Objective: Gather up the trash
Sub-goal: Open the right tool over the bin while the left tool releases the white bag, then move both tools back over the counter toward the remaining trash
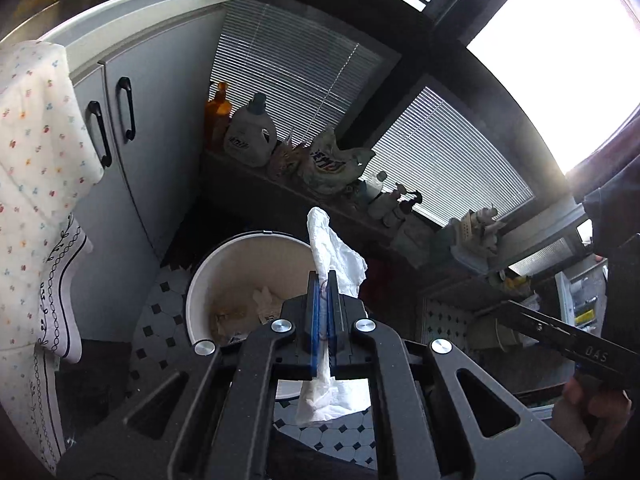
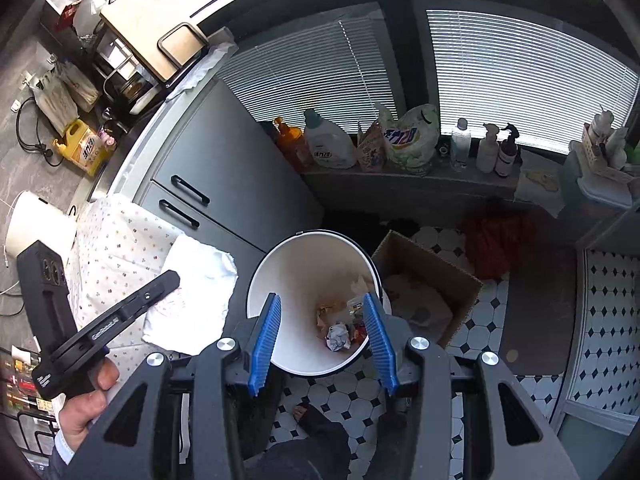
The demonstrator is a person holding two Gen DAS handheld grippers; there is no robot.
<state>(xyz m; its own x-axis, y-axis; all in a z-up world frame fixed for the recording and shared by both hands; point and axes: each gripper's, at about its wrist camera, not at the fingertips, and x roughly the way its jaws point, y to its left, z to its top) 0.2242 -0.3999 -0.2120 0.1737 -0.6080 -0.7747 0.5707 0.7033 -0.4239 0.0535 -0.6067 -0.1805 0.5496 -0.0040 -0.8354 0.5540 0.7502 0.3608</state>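
My left gripper [image 1: 322,276] is shut on a crumpled white tissue [image 1: 336,252], which sticks out past the fingertips and hangs below the jaws. It hovers over the near rim of a white waste bin [image 1: 192,280] that stands on the tiled floor. My right gripper [image 2: 320,300] is open above the same bin [image 2: 280,252] with nothing between its blue pads [image 2: 266,332]. A crumpled paper ball [image 2: 337,336] and other scraps lie at the bin's bottom. The left gripper [image 2: 120,312] also shows at the left of the right wrist view, held by a hand.
A grey cabinet [image 2: 224,168] with a floral cloth [image 2: 120,232] draped over it stands left of the bin. An open cardboard box [image 2: 428,280] sits right of it. Detergent bottles [image 2: 328,140] line the window sill, and a red cloth [image 2: 496,240] lies on the floor.
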